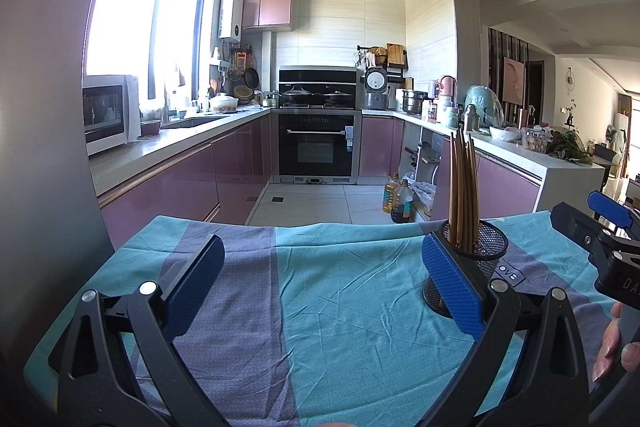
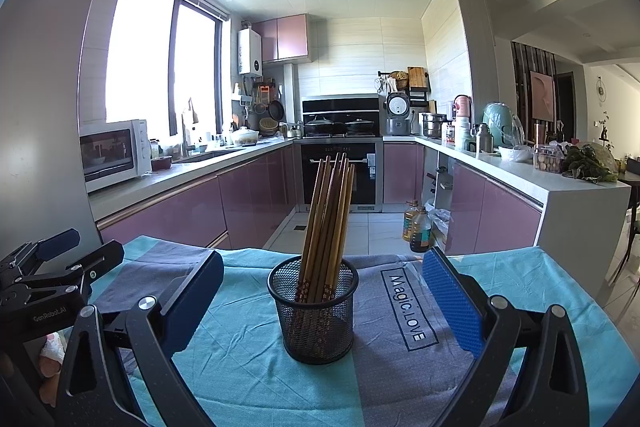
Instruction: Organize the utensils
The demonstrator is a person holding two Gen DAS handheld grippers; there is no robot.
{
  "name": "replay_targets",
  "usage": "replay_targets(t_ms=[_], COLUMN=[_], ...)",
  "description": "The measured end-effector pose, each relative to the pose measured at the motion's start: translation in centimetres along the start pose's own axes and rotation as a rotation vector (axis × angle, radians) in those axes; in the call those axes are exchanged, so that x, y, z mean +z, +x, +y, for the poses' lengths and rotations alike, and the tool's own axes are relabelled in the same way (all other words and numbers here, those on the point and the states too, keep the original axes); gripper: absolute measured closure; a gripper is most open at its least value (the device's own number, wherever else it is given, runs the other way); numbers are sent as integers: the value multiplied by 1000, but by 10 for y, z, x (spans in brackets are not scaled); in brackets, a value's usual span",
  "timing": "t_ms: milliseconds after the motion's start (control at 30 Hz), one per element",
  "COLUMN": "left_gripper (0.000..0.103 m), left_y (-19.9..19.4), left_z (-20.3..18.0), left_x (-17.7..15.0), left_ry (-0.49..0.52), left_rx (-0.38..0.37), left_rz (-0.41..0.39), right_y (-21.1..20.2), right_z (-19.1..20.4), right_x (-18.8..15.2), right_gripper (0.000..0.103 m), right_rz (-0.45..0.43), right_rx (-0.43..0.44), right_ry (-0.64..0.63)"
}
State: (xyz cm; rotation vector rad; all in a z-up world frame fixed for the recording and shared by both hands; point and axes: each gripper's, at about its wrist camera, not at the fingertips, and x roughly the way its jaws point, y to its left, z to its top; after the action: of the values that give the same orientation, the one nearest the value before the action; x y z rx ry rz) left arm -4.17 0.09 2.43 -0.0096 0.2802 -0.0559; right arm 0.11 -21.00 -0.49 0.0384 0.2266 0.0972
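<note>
While both tools hover with fingers spread and empty, the chopsticks stand bundled in the mesh cup.

Left wrist view: the left gripper (image 1: 320, 291) gapes over bare tablecloth (image 1: 340, 307); the mesh cup (image 1: 486, 251) sits just behind its right finger. Right wrist view: the right gripper (image 2: 322, 303) frames the cup (image 2: 316, 319), holding wooden chopsticks (image 2: 326, 215). They look light, stiff and slick; pinch mid-shaft above the rim.

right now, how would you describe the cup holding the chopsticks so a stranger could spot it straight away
Find the table with the teal and grey cloth in front of the kitchen. On it, just left of the printed "Magic.LOVE" label, stands a black wire mesh cup. It is the only upright thing on the cloth, with a bundle of brown wooden chopsticks sticking out of it.
</note>
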Motion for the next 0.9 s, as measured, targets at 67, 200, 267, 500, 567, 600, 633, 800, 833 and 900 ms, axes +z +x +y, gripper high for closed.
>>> replay_targets(t_ms=[67, 200, 267, 500, 567, 600, 633, 800, 833, 900], left_gripper=[6, 6, 6, 6, 6, 6, 6, 6, 6, 6], left_y=[0, 0, 0, 0, 1, 0, 0, 1, 1, 1], left_z=[0, 0, 0, 0, 0, 0, 0, 0, 0, 0], left_x=[0, -1, -1, 0, -1, -1, -1, -1, -1, -1], left_ry=[1, 1, 0, 1, 1, 0, 0, 2, 1, 1], left_rx=[0, 1, 0, -1, 0, -1, -2, 0, 0, -1], left_rz=[1, 1, 2, 1, 2, 3, 2, 2, 2, 1], right_y=[1, 1, 1, 2, 2, 2, 2, 3, 3, 3], right_z=[1, 1, 1, 1, 1, 1, 1, 1, 1, 1], right_x=[0, 0, 0, 0, 0, 0, 0, 0, 0, 0], right_gripper=[7, 7, 7, 7, 7, 7, 7, 7, 7, 7], right_rz=[2, 1, 2, 3, 4, 4, 3, 4, 4, 3], right_rx=[-1, 0, -2, -1, 0, -1, -1, -1, -1, -1], right_ry=[-1, 0, -2, 0, 0, 0, 0, 0, 0, 0])
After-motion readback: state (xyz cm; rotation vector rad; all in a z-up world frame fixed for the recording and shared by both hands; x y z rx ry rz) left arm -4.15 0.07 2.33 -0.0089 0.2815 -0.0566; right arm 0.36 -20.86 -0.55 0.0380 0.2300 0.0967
